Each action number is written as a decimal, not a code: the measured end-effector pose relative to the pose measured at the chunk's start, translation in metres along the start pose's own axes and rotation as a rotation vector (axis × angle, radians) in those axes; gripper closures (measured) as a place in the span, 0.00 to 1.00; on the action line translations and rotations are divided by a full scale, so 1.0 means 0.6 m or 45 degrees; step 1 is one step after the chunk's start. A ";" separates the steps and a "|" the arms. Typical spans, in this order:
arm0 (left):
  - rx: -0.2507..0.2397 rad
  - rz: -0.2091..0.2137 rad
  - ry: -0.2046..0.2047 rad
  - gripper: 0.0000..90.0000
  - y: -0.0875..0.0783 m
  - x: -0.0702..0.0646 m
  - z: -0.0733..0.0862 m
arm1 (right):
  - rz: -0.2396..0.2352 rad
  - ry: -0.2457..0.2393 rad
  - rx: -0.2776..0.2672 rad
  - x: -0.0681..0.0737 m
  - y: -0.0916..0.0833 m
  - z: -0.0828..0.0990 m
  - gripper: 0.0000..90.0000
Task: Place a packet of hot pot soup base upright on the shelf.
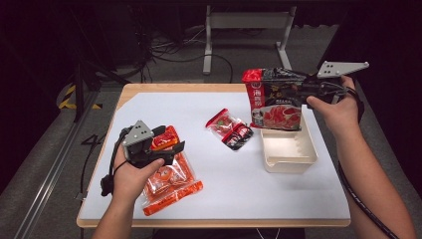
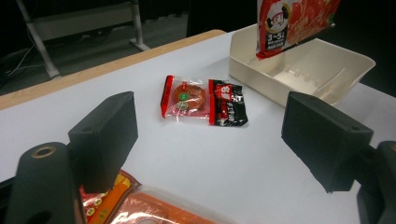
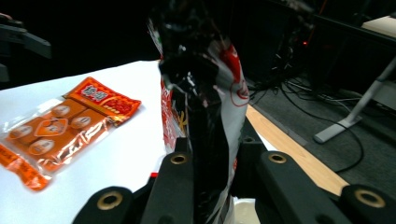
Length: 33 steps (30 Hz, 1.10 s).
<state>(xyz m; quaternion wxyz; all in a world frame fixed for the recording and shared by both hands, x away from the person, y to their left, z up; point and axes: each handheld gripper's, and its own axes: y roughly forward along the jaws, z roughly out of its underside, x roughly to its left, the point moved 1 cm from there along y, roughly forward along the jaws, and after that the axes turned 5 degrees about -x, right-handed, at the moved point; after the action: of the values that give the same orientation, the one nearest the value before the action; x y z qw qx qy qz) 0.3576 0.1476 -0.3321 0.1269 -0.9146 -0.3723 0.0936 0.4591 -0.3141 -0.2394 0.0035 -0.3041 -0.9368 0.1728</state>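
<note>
While the right gripper [image 1: 303, 89] pinches the big red bag [image 1: 272, 99] tight above the white tray [image 1: 288, 154] in the high view, the bag could tip and miss. Seen from the left gripper [image 2: 210, 140], its jaws gape wide, holding nothing. Seen from the right gripper, jaws squeeze the bag's thin edge, so it might slip.

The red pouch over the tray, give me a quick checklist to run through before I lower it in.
1. Right gripper shut on the red pouch: ok.
2. Red pouch hanging above the cream tray, bottom edge over its far wall: ok.
3. Tray inside free of other items: ok.
4. Left gripper open, over the orange packet, away from the tray: ok.
5. Two small snack packs lying apart from the tray: ok.
6. Whether the pouch will lie flat inside: cannot tell.
</note>
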 end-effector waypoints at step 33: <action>0.018 -0.191 -0.080 0.22 -0.088 0.015 0.046 | -0.038 -0.125 -0.054 -0.084 0.021 0.014 0.90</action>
<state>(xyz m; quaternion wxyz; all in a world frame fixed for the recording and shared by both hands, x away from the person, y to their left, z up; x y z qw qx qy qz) 0.3217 0.1949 -0.3433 0.1282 -0.8799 -0.4429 0.1149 0.5065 -0.3363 -0.2463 -0.0464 -0.2811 -0.9438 0.1677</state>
